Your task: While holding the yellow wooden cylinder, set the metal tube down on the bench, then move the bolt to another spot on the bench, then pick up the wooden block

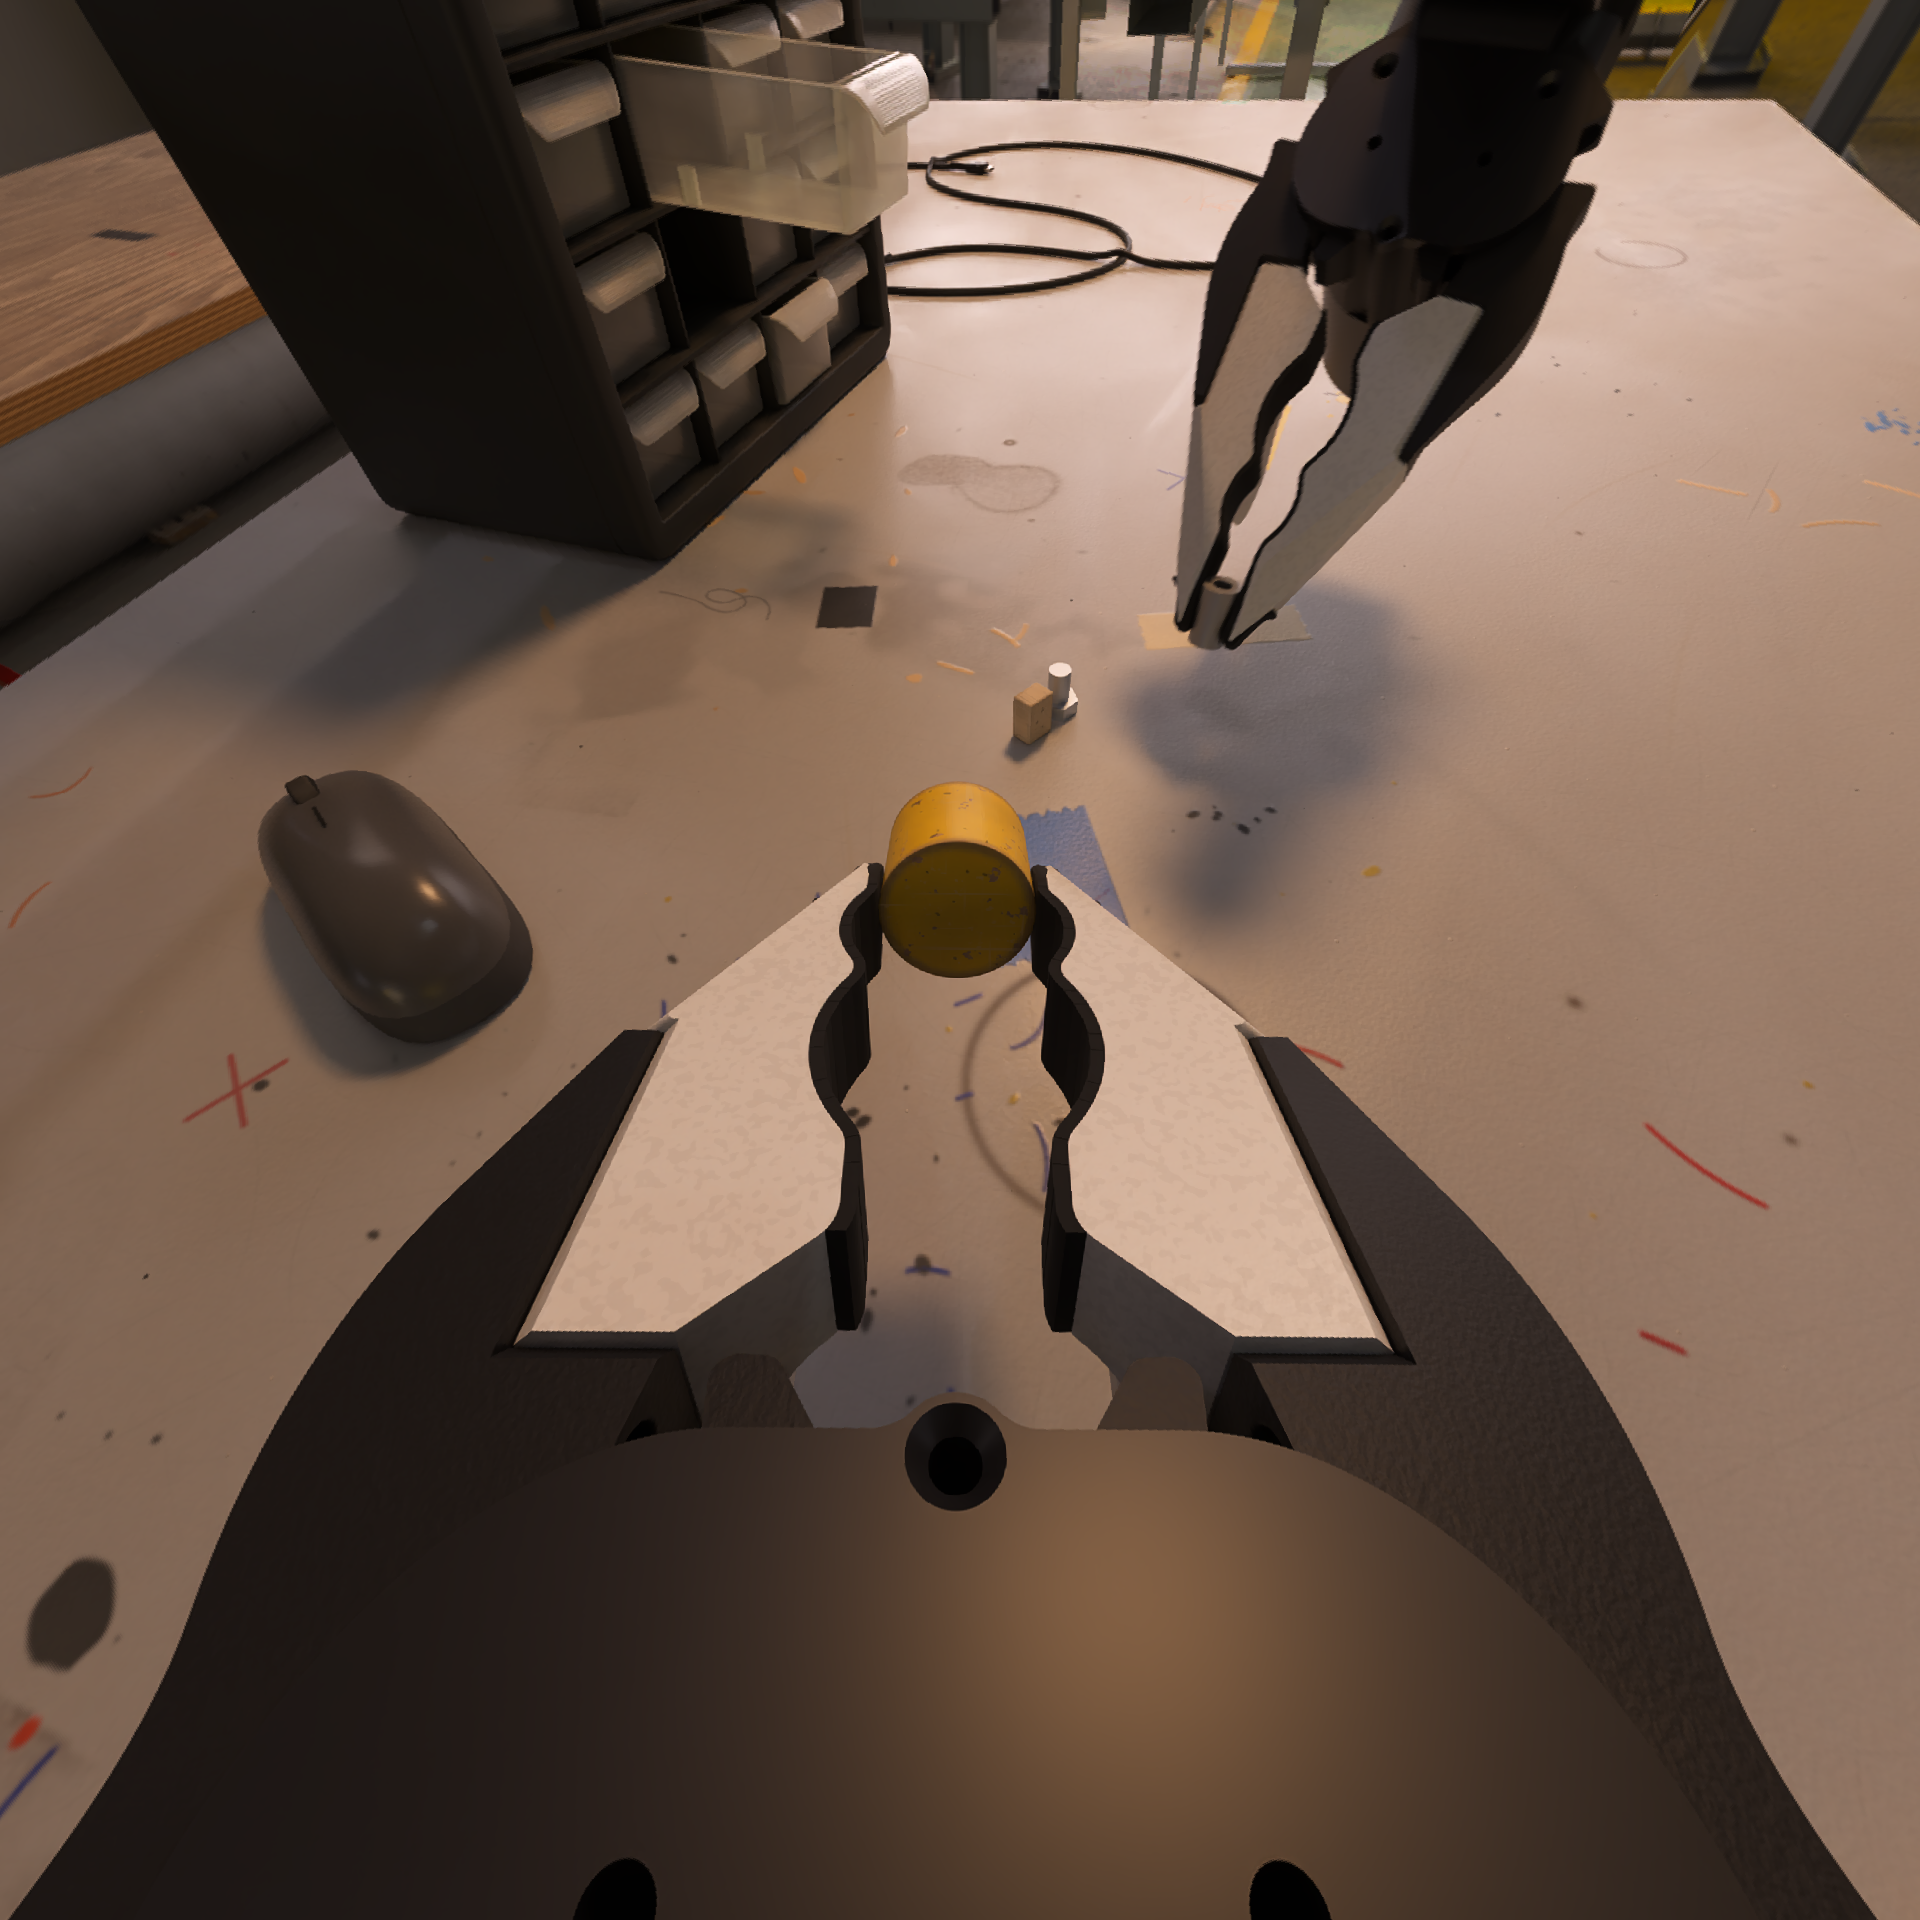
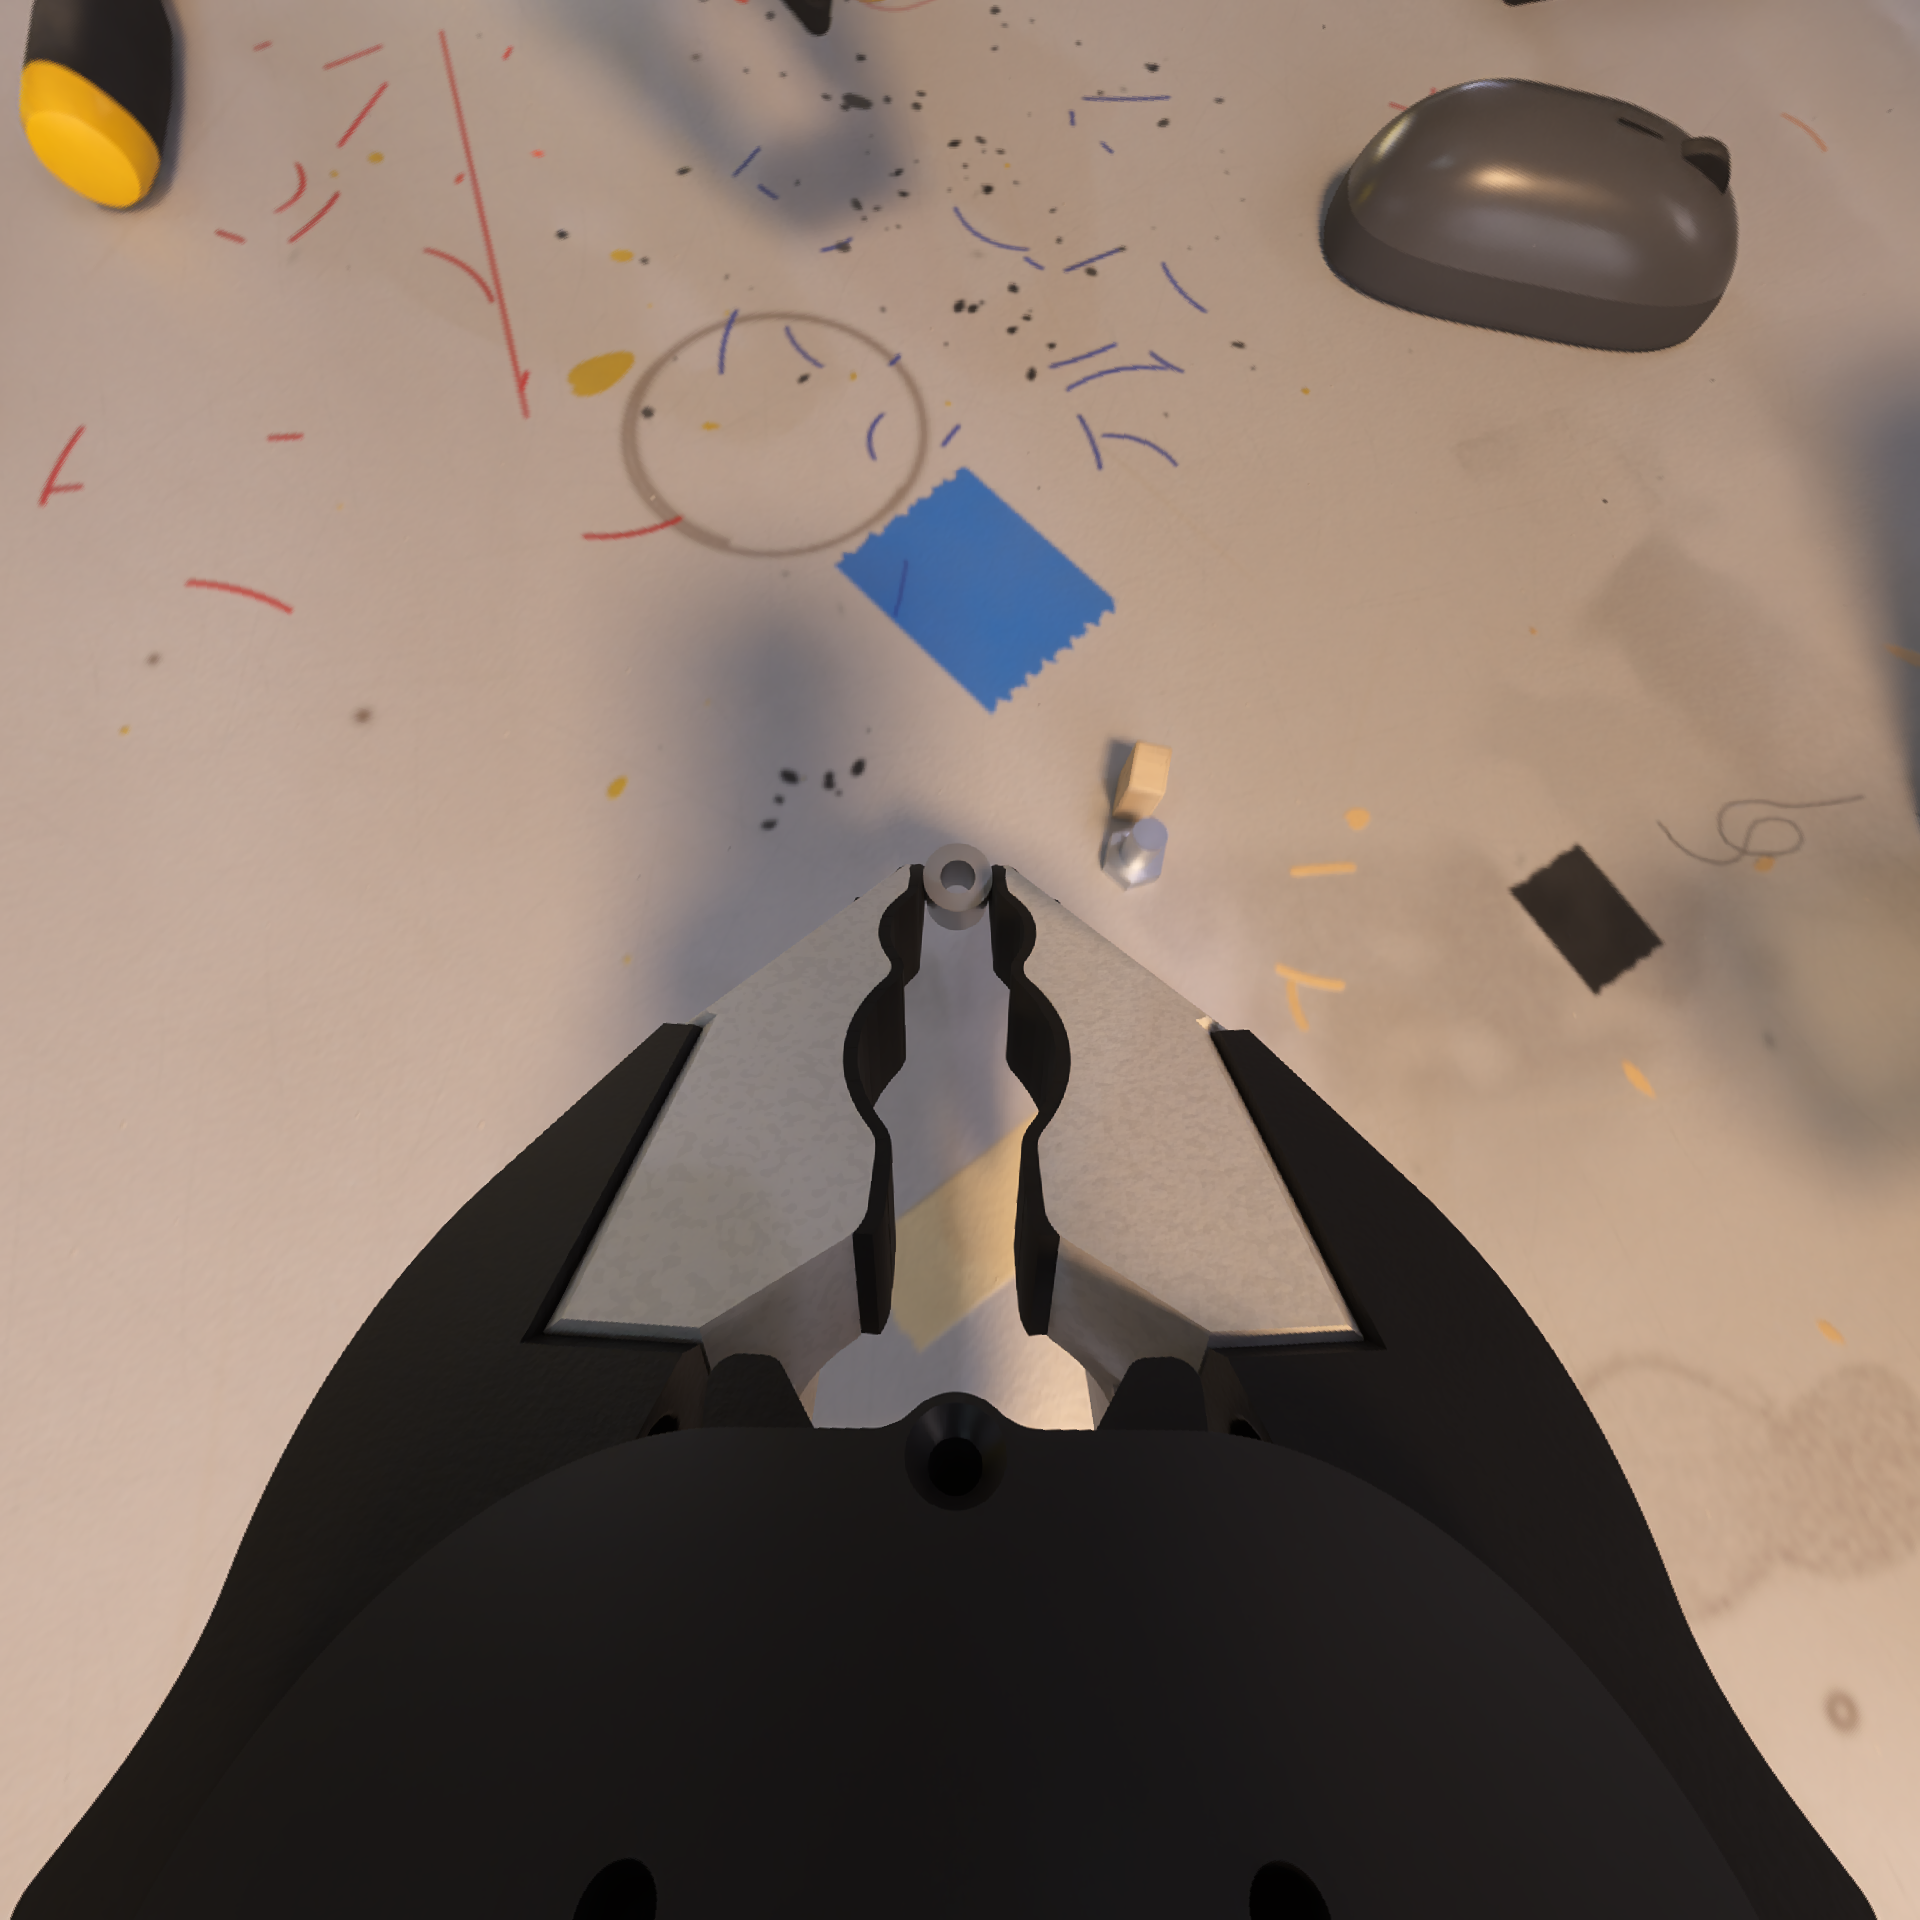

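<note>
My left gripper [image 1: 956,883] is shut on the yellow wooden cylinder [image 1: 956,894] and holds it above the bench. My right gripper [image 2: 957,878] is shut on the small grey metal tube [image 2: 956,885]; in the left wrist view it [image 1: 1210,623] points down with the tube [image 1: 1216,603] at its tips, just over a tan tape patch. The small wooden block [image 1: 1032,714] and the silver bolt [image 1: 1060,686] stand side by side on the bench between the grippers. They also show in the right wrist view, the block [image 2: 1143,779] beyond the bolt [image 2: 1135,850].
A grey computer mouse [image 1: 390,904] lies at the left. A dark drawer cabinet [image 1: 582,260] with one clear drawer [image 1: 769,135] pulled out stands at the back left, a black cable [image 1: 1039,239] beside it. Blue tape [image 2: 977,587] and black tape [image 2: 1584,920] are stuck on the bench.
</note>
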Robot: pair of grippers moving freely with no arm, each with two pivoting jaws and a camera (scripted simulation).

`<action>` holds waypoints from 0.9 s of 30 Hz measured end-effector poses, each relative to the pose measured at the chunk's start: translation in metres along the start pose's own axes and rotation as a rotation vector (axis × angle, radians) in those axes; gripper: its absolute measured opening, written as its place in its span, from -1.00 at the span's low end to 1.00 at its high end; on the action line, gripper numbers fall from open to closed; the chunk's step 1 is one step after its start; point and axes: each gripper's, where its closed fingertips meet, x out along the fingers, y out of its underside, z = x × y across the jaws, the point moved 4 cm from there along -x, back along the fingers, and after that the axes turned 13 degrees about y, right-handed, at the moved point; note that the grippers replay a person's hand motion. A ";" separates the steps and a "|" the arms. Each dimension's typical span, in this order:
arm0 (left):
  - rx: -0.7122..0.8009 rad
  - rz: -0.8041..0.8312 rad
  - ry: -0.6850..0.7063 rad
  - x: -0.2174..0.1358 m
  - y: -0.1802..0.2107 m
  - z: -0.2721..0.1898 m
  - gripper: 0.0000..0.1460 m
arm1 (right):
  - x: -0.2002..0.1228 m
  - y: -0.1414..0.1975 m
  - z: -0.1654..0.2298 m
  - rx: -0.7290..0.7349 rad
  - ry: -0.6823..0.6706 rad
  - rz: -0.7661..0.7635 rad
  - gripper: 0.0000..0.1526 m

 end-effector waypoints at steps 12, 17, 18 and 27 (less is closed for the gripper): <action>0.003 -0.002 0.007 0.001 0.000 -0.002 -0.62 | -0.075 0.096 -0.081 0.229 0.373 0.207 -0.84; 0.003 -0.007 0.010 0.001 0.000 -0.002 -0.62 | -0.075 0.117 -0.087 0.274 0.379 0.251 -0.84; 0.002 -0.008 0.011 0.001 0.000 -0.002 -0.62 | -0.073 0.120 -0.086 0.276 0.374 0.260 -0.84; 0.000 -0.015 0.016 0.001 0.000 -0.002 -0.62 | -0.061 0.074 -0.079 0.252 0.305 0.119 -0.49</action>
